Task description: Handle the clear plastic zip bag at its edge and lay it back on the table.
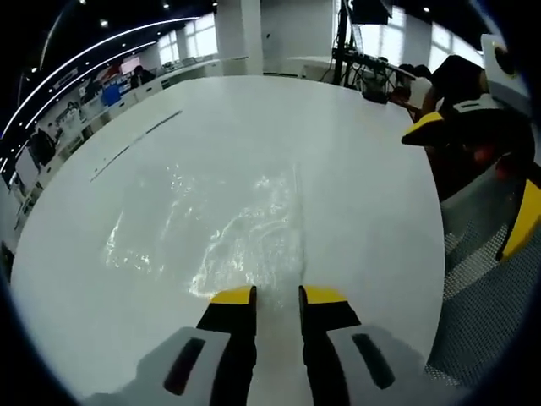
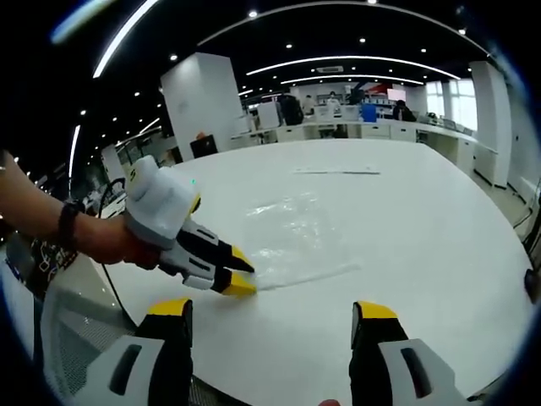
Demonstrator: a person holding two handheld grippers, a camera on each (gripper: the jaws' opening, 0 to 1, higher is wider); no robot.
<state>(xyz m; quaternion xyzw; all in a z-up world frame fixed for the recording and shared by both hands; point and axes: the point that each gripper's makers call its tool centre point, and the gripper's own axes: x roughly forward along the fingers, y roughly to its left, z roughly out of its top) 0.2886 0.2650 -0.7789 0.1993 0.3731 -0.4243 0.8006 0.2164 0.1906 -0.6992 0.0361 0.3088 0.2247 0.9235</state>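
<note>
Left gripper (image 1: pixel 276 295): jaws nearly together, apparently pinching the near edge of the clear plastic zip bag (image 1: pixel 228 228), though the film between the tips is hard to make out. Bag lies flat and crinkled on the white table (image 1: pixel 363 169), near its middle. Step in hand, by my reading: edge grip, bag not yet lifted. Next move likely calls for a gentle lift and a flat lay-down. Right gripper (image 2: pixel 275 311) hangs wide apart, empty, at the table's near rim. Ample bare tabletop all round; mesh chair (image 1: pixel 486 279) just off the edge.
</note>
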